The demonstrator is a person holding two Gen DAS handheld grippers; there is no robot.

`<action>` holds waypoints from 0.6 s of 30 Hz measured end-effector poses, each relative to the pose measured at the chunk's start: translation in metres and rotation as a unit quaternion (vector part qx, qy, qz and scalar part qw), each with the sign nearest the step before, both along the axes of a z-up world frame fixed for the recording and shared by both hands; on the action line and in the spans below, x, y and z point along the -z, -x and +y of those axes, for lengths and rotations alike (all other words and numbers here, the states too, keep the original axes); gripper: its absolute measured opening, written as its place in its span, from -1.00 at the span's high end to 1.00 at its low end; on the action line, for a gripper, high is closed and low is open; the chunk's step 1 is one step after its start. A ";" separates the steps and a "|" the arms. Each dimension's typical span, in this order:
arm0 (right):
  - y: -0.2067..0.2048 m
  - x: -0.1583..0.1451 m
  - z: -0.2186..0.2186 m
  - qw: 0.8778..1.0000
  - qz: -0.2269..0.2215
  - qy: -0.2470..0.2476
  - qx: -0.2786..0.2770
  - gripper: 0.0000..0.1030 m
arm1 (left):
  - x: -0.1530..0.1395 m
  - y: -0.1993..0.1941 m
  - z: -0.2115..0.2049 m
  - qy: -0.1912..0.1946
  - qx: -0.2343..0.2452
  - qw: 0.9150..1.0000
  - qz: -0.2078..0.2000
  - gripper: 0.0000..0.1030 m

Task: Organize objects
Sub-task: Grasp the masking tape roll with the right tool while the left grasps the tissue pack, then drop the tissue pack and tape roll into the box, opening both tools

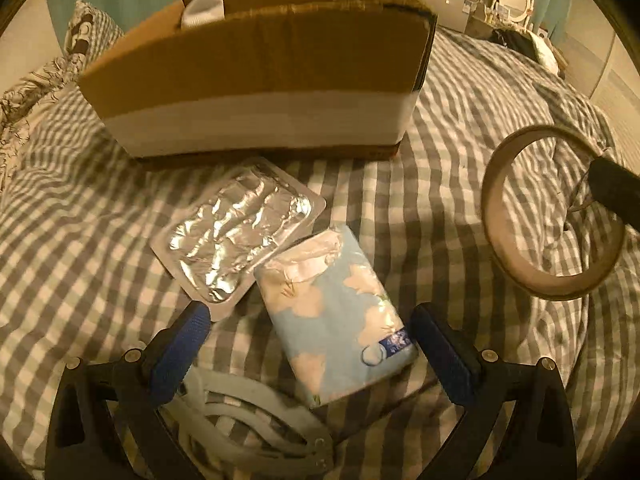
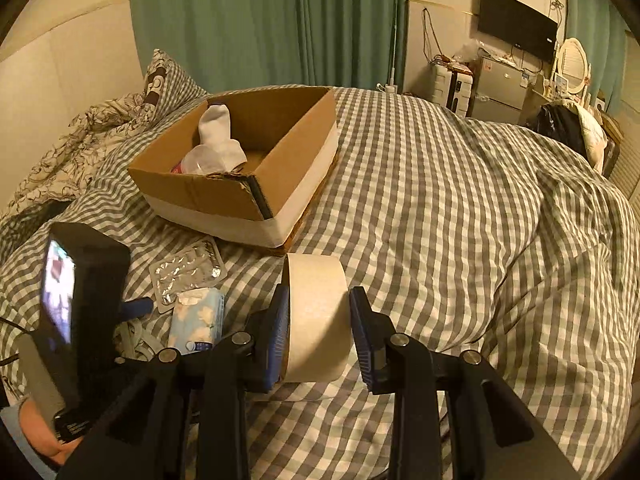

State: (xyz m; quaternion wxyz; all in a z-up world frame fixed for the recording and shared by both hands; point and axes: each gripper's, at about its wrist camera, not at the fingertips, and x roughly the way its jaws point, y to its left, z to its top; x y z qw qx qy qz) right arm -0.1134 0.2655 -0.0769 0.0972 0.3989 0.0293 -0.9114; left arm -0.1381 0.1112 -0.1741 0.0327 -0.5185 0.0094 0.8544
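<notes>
A: Two grippers in use; report the right gripper first.

B: Its blue fingers stand at a medium spread with a roll of tape set on edge between them. The left finger lies against the roll's side. The right finger looks just clear of the other side, so firm contact cannot be confirmed from this view. In the left wrist view the same tape roll appears at 3 o'clock as an open ring raised above the checked bedcover, with a dark finger at its right rim.

A: Left gripper?

B: Fingers wide apart, holding nothing. A pack of tissues lies on the bedcover between the fingertips, nearer the right finger; contact with it cannot be determined. A foil pill sheet lies at 11 o'clock from the tissues, and its near corner sits just beside the left fingertip. A pale ring-shaped item lies under the gripper at 6 o'clock; its identity is unclear.

A: Container?

B: An open cardboard box rests on the bedcover at 11 o'clock from the tape. Inside it are a white sock and a clear plastic item, both at its left end.
</notes>
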 end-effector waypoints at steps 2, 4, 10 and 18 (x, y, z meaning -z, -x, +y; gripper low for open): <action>0.000 0.001 0.000 1.000 -0.001 0.001 0.000 0.42 | 0.002 -0.001 -0.004 -0.022 0.003 1.000 -0.007 -0.79; -0.001 0.001 -0.001 1.000 -0.001 -0.001 0.001 0.42 | 0.002 -0.003 -0.007 -0.042 0.011 0.999 -0.013 -0.38; -0.010 -0.013 -0.009 1.000 0.013 -0.011 -0.004 0.42 | -0.031 -0.017 -0.018 -0.054 0.026 0.998 0.018 -0.31; -0.015 -0.072 -0.025 0.997 0.073 -0.015 -0.024 0.42 | -0.122 -0.010 -0.051 -0.053 0.032 0.992 0.111 -0.31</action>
